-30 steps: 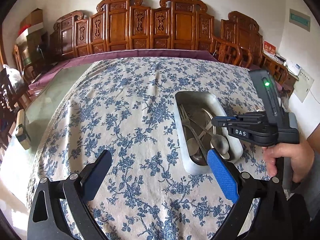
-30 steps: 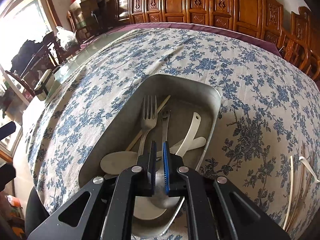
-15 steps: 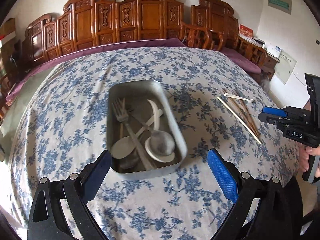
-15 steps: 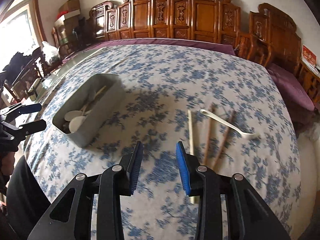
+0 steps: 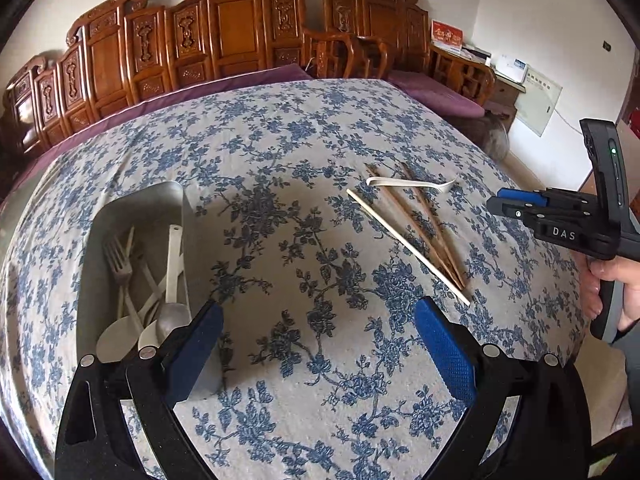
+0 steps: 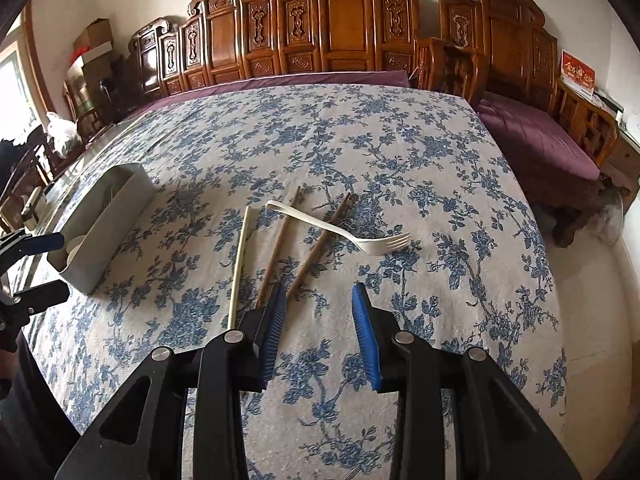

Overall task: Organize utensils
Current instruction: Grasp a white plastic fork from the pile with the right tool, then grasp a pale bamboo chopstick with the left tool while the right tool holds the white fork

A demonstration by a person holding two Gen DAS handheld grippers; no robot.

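Observation:
A metal tray [image 5: 132, 200] [image 6: 108, 224] on the left holds a metal fork [image 5: 118, 264], a metal spoon [image 5: 172, 316] and white spoons [image 5: 114, 340]. To its right on the cloth lie a white plastic fork [image 6: 340, 232] [image 5: 412, 184], two brown chopsticks [image 6: 280, 240] [image 5: 416, 232] and one white chopstick [image 6: 240, 264] [image 5: 404, 244]. My right gripper [image 6: 319, 290] [image 5: 516, 200] hovers open over the near ends of the brown chopsticks, nothing between its pads. My left gripper [image 5: 316, 308] [image 6: 36, 268] stands wide open beside the tray's near right corner, holding nothing.
A blue floral tablecloth [image 6: 360, 140] covers the table. Carved wooden chairs [image 6: 340, 28] line the far side, and a bench with a purple cushion [image 6: 536, 136] stands off the right edge. A person's hand [image 5: 612, 280] grips the right gripper's handle.
The right gripper let go of the metal spoon in the tray, opened, and swung right to the loose chopsticks. The left gripper also shifted right, still wide open.

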